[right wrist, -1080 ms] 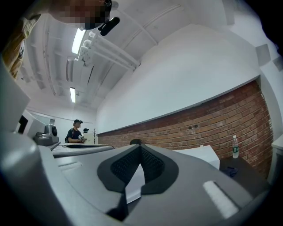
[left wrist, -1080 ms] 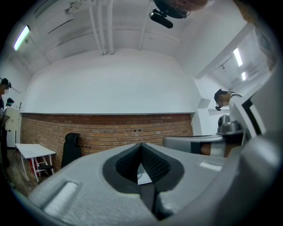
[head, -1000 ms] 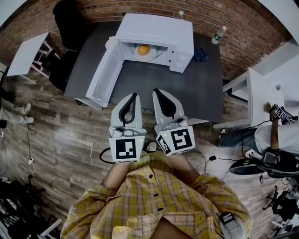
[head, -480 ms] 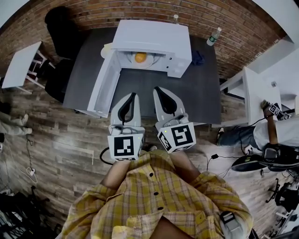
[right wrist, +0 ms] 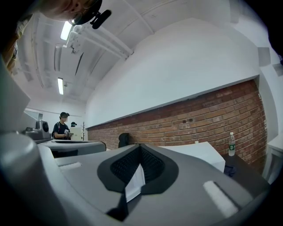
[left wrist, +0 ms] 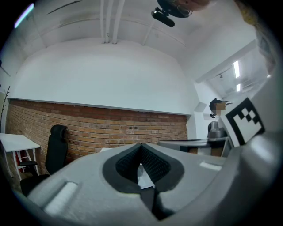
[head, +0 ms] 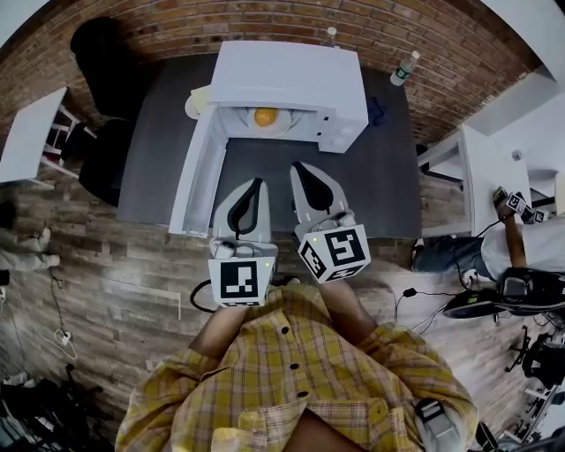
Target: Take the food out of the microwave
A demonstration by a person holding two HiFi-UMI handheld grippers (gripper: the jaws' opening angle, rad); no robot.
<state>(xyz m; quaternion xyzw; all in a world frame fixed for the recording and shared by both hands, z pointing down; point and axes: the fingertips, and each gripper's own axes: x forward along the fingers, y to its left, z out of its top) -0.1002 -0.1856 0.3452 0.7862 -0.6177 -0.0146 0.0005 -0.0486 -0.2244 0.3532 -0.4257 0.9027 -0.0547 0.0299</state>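
Right before the chest, left claw (head: 256,183) and right claw (head: 298,168) are both pinched shut, nothing in either.
My call: spread them before the cavity, take the plate (head: 281,124) by its rim, keep it level and steer off the open door (head: 199,172). Ahead, the dark surface (head: 371,177) carries the white microwave (head: 291,75), with the orange food (head: 265,116) on that plate inside. Beyond are a bottle (head: 403,68) at the far corner and a brick wall (head: 265,18).
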